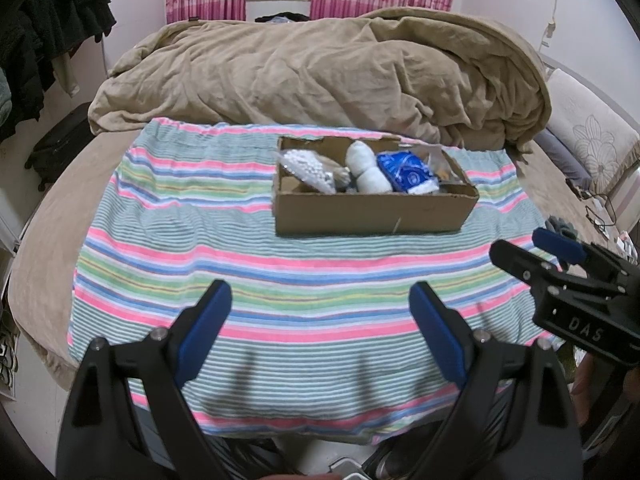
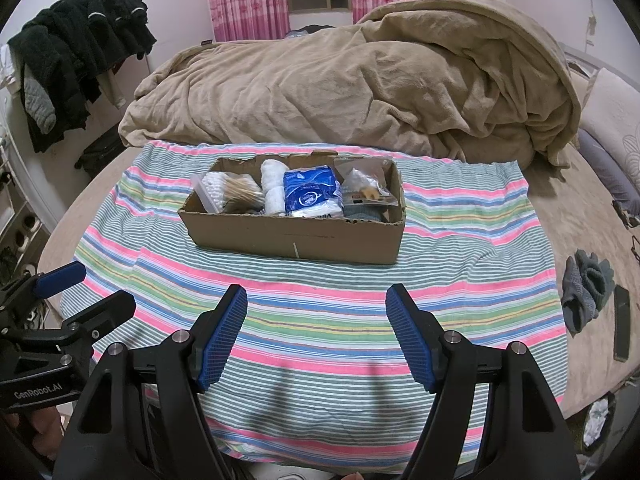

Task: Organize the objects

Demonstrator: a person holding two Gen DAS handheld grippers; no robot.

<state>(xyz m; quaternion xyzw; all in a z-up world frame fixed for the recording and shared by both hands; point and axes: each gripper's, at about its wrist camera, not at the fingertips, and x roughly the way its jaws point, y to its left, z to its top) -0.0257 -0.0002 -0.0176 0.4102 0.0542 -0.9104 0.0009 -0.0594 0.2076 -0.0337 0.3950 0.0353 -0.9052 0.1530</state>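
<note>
A cardboard box [image 1: 372, 214] [image 2: 296, 236] stands on a striped cloth [image 1: 200, 248] [image 2: 320, 320] on the bed. It holds a bag of cotton swabs [image 1: 310, 170] [image 2: 228, 192], a white rolled towel [image 1: 366, 168] [image 2: 274, 188], a blue tissue pack [image 1: 406, 170] [image 2: 312, 192] and a clear packet [image 2: 366, 184]. My left gripper [image 1: 320, 300] is open and empty over the near part of the cloth. My right gripper [image 2: 316, 304] is open and empty beside it, and shows at the right of the left wrist view [image 1: 536, 252].
A crumpled tan blanket [image 1: 320, 76] [image 2: 360, 80] lies behind the box. Grey gloves [image 2: 586, 288] and a dark phone [image 2: 622, 328] lie on the bed at the right. Black clothes [image 2: 80, 48] hang at the left. A pillow [image 1: 588, 132] is at far right.
</note>
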